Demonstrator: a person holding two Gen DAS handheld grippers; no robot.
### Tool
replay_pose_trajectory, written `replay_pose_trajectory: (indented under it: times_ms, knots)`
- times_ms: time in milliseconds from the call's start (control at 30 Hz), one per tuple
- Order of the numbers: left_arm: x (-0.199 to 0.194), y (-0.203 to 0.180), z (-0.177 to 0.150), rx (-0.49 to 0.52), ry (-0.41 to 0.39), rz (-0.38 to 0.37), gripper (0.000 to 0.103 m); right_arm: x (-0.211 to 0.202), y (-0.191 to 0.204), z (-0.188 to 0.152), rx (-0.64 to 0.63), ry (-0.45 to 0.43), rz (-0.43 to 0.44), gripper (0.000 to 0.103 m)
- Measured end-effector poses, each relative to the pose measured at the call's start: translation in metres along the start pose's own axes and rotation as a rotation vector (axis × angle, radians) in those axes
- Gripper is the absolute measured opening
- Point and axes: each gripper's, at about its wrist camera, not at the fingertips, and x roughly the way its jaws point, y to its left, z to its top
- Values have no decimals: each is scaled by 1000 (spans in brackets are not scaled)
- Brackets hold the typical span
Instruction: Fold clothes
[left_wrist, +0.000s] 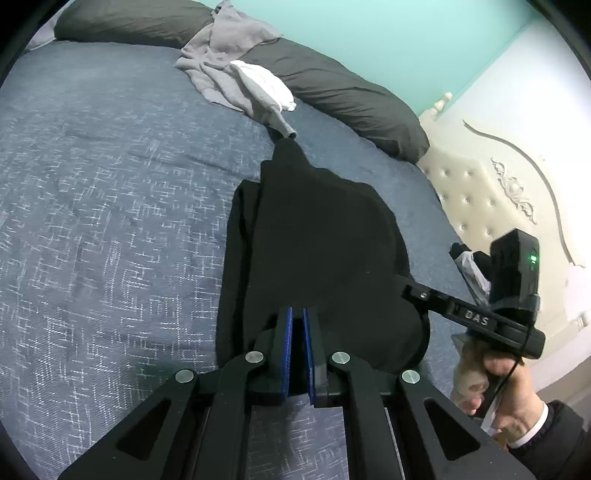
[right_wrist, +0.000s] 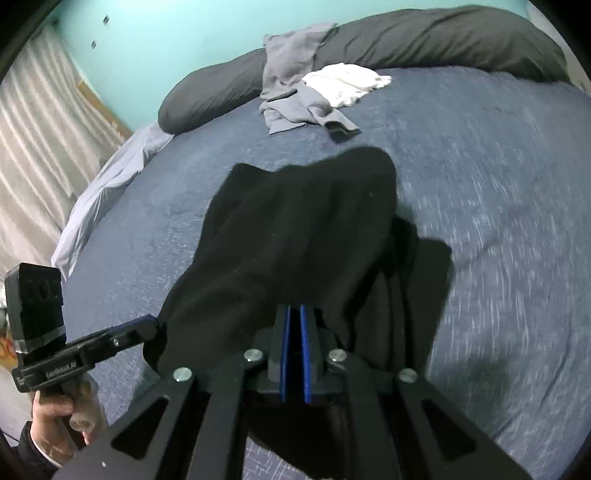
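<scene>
A black garment (left_wrist: 317, 236) lies partly folded on the blue bedspread (left_wrist: 110, 184), with its near edge lifted. My left gripper (left_wrist: 297, 312) is shut on that edge, its blue pads pinched together on the fabric. My right gripper (left_wrist: 404, 286) grips the same edge further right, held by a hand (left_wrist: 509, 391). In the right wrist view the black garment (right_wrist: 295, 229) drapes over and ahead of my right gripper (right_wrist: 294, 308), which is shut on the cloth. There my left gripper (right_wrist: 153, 325) clamps the garment's left corner.
A crumpled grey garment (left_wrist: 221, 55) and a white one (left_wrist: 266, 83) lie near the dark pillows (left_wrist: 351, 96) at the far side. A cream tufted headboard (left_wrist: 480, 192) stands to the right. A curtain (right_wrist: 37, 129) hangs past the bed's left edge.
</scene>
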Motion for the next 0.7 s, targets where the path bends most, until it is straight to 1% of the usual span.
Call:
replay_pose_trajectory:
  times_ms: [167,233,333,500,567,700]
  knots:
    - [-1,-1,0,4,1,6,6,-20,10,2,-20,-58,-16,4]
    - [0,-1,0,5,0,9,6,-20,12,1,-39,-59,-30,4]
    - [1,-1,-1,2,4,9,6,-9,8,-7,-42,-31,-45,4]
    - [2,-2,0,4,4,7,6,4,4,-17,-47,-24,-60,4]
    - [2,-2,1,0,1,4,6,1,3,-15,-25,-28,-48,4]
    - [4,-4,6,-4,2,-9,6,-16,10,-11,-33,-73,-41,4]
